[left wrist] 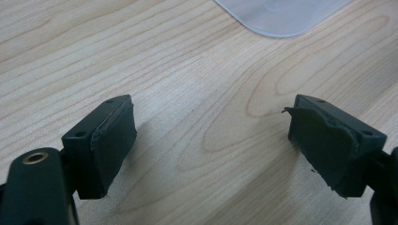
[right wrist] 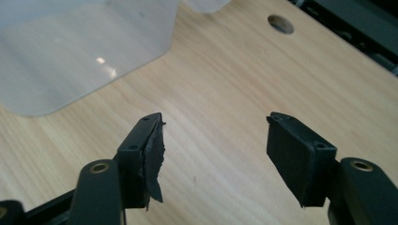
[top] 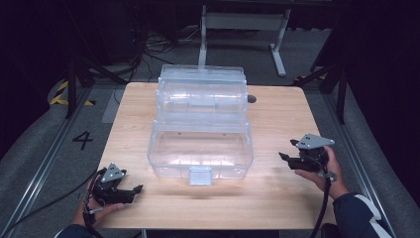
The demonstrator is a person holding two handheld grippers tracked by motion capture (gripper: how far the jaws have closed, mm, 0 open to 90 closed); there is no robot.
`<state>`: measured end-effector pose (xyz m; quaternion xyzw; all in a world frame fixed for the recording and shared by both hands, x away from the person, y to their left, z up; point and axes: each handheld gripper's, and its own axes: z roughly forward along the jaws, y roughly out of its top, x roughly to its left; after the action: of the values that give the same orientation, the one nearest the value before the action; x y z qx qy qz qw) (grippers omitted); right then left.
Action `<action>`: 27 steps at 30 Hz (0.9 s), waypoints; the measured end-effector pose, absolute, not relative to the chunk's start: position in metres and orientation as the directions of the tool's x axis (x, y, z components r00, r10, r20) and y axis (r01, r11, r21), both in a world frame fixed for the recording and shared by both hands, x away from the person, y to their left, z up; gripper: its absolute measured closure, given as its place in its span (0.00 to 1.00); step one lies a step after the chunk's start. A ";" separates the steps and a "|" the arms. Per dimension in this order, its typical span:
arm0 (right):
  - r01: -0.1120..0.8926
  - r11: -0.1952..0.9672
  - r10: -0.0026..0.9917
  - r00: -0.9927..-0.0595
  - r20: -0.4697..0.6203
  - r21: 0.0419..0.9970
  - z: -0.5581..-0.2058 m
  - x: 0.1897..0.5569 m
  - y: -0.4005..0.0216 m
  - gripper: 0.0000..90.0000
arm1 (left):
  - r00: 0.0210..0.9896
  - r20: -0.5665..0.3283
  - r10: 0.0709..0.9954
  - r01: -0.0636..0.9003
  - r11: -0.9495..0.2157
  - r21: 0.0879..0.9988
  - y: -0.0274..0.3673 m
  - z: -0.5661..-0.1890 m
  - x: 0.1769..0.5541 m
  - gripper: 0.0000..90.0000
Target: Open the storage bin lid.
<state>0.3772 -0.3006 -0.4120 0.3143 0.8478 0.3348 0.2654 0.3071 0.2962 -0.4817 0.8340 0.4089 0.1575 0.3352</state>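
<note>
- Dark workshop behind, with cables on the floor and a grey frame stand (top: pixel 243 22); up front a pale wooden desk (top: pixel 282 114) with a round hole (top: pixel 251 98) near its far edge.
- At the desk's middle, a clear plastic box (top: pixel 200 148) standing open, tiered trays (top: pixel 202 94) stepped up and back behind it, a small latch tab (top: pixel 200 175) at the front wall, facing the near edge.
- Nothing visible inside the box, though the clear walls make that hard to tell.
- Left tool (top: pixel 137 189) low by the near left corner, jaws apart and holding nothing; in the left gripper view, bare wood between the jaws and a rounded box corner (left wrist: pixel 281 16) ahead.
- Right tool (top: pixel 282 156) to the right of the box, near but not touching, jaws likewise apart and empty; in the right gripper view, the box wall (right wrist: pixel 80 51) at upper left.
- Step in hand, by judgement: the approach, with both tools flanking the box and no grip taken.
- Next move probably calls for bringing each tool in to a side or to the trays, squarely, since smooth clear plastic may slip; worn pad (right wrist: pixel 154 154) edges argue for a firm, centred grip.
</note>
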 end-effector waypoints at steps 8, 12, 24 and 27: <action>0.411 0.534 0.741 -0.648 -0.176 0.739 -0.442 0.358 -0.323 0.41 | 0.614 -0.007 0.789 0.581 -0.446 0.680 0.296 -0.481 0.309 0.17; 0.416 0.531 0.742 -0.648 -0.169 0.738 -0.447 0.350 -0.326 0.41 | 0.618 -0.013 0.786 0.581 -0.446 0.681 0.296 -0.481 0.310 0.17; 0.455 0.474 0.762 -0.642 -0.092 0.754 -0.470 0.325 -0.340 0.36 | 0.623 -0.007 0.782 0.578 -0.455 0.678 0.294 -0.481 0.315 0.17; 0.486 0.464 0.772 -0.632 -0.068 0.741 -0.477 0.323 -0.342 0.33 | 0.628 -0.003 0.778 0.569 -0.456 0.684 0.295 -0.481 0.316 0.17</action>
<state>0.3227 -0.3423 -0.4765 0.3782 0.8313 0.3538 0.2018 0.3156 0.2947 -0.4814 0.8387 0.4016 0.1574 0.3325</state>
